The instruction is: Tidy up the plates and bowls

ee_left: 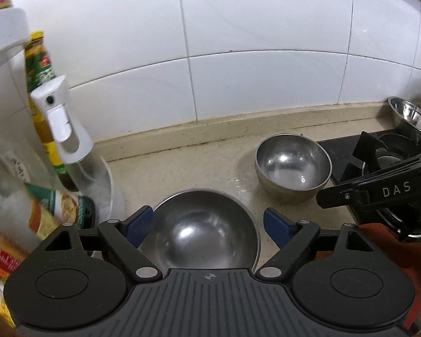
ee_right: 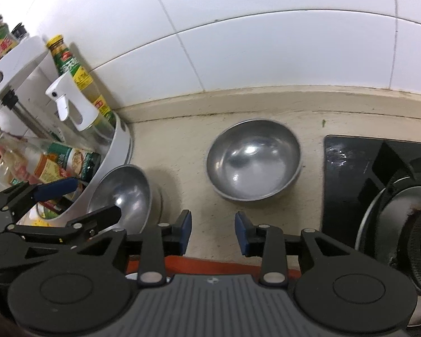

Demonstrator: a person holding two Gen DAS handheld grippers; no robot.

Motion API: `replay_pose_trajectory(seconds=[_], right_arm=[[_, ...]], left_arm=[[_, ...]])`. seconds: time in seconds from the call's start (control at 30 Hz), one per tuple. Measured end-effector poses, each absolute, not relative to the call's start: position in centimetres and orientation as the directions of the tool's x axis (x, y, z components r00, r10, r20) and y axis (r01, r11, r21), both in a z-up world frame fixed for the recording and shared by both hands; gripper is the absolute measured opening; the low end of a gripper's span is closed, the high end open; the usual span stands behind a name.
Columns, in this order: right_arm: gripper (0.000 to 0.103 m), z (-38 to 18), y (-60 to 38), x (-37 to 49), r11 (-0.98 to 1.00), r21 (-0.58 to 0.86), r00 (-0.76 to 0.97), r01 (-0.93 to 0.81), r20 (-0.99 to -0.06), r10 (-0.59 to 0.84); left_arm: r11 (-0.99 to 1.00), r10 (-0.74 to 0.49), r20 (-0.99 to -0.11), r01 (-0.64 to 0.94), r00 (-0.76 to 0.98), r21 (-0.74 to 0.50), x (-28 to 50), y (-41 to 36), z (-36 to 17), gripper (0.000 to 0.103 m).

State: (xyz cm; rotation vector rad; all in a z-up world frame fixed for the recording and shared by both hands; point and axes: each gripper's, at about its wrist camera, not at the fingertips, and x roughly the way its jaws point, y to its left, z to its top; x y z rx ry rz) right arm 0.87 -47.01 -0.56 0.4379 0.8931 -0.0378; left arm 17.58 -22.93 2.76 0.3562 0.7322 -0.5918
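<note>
**Two steel bowls on the bench, both grippers spread and holding nothing**

We see our left gripper (ee_left: 207, 226) with its blue pads wide apart, straddling the near steel bowl (ee_left: 202, 233) without, as far as we can judge, touching it. Seen from the right wrist, that bowl (ee_right: 123, 193) sits tight against the white rack (ee_right: 120, 140), which leaves little room on its left side. Our right gripper (ee_right: 213, 233) stands about half open and empty above the bench's front edge, where a red strip shows below its fingers.

The second steel bowl (ee_right: 254, 160) rests upright on the speckled beige bench (ee_right: 176, 168), well apart from the first, with bare bench all round it. To its right the black glass edge of the hob (ee_right: 348, 185) begins just beside it. Behind both bowls a low beige upstand meets the glossy white wall tiles (ee_right: 266, 42).

Both bowls are round, smooth, brushed metal with bright highlights inside. A third shiny metal bowl (ee_left: 409, 115) appears tilted beyond the burner, though that corner is too distorted to be sure. The rack holds crowded bottles, among them a white spray bottle (ee_left: 61, 129) and a green-labelled sauce bottle (ee_right: 75, 73).
</note>
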Motion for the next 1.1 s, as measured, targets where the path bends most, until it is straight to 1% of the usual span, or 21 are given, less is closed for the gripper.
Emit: replay_pose_trajectory(seconds=[0.3,0.73,1.1], right_arm=[[0.030,-1.2,-49.8,1.3,0.895,0.354,0.638,0.272,-0.763,0.108],[0.031,-2.4,-53.2,3.1,0.871,0.351,0.629,0.344,-0.775,0.064],[0.031,-3.9,-54.5,4.8,0.864,0.352,0.610,0.360,-0.789,0.067]], left_arm=[[0.747,-0.385,-0.712,0.652,0.587,0.133,19.0,-26.2,2.5,0.092],[0.714,-0.390,-0.738,0.687,0.550,0.135,21.7,-29.8,0.9,0.092],[0.706,-0.391,-0.757,0.698,0.523,0.118,23.2,-31.4,-0.2,0.093]])
